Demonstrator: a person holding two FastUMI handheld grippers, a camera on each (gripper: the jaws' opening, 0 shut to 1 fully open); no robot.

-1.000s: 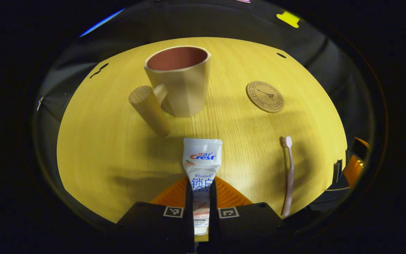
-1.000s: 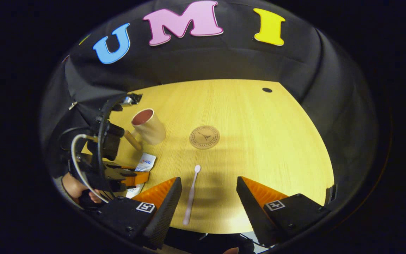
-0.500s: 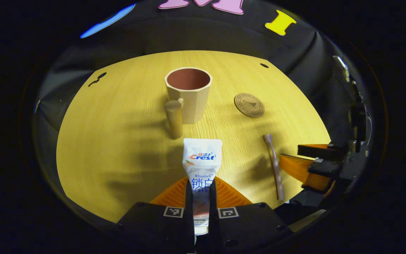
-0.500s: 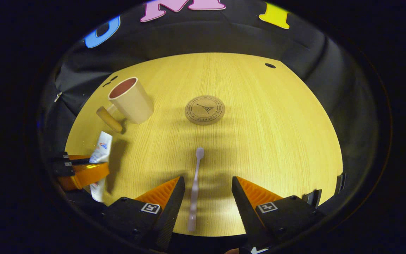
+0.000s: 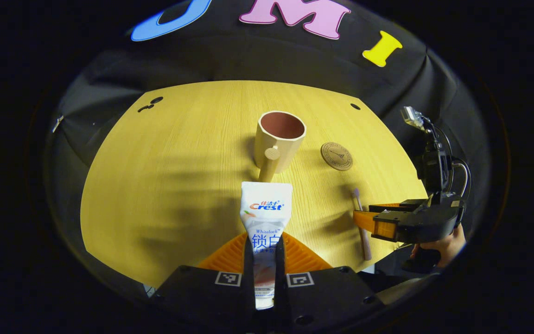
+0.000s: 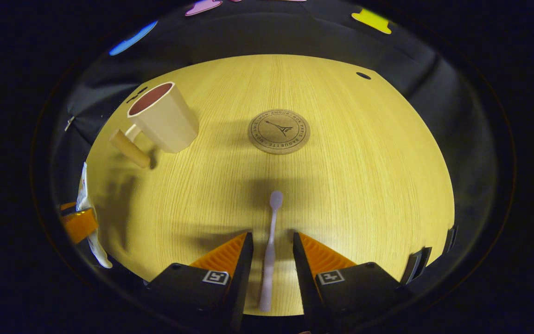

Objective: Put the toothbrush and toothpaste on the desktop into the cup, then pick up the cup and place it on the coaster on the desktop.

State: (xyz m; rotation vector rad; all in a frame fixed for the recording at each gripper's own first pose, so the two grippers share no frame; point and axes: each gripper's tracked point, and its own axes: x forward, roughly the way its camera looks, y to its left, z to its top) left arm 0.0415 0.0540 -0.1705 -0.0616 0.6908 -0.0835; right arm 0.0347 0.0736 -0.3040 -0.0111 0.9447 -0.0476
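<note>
**Toothpaste clamped in your left gripper, toothbrush lying between the fingers of your right**

Your left gripper (image 5: 264, 260) has both fingers pressed against the lower part of the toothpaste (image 5: 265, 218), and the tube points forward above the desktop (image 5: 165, 176). In the left gripper view, the cup (image 5: 280, 141) stands upright straight ahead of the tube, its round wooden handle turned toward you and its opening empty. The coaster (image 5: 337, 156) lies flat to the right of the cup, apart from it.

Your right gripper (image 6: 270, 260) is low over the desktop with its jaws apart, though the gap is narrow. The toothbrush (image 6: 270, 246) lies flat on the wood, running lengthwise between the two fingers with its head pointing away from you; a sliver of tabletop shows on each side of the handle, so neither finger presses on it. In the right gripper view, the coaster sits ahead of the brush head, well apart from it, and the cup stands off to the upper left.

In the left gripper view, your right gripper appears at the right edge, with your hand (image 5: 443, 243) wrapped round its grip and the toothbrush lying beside its fingertips.
</note>
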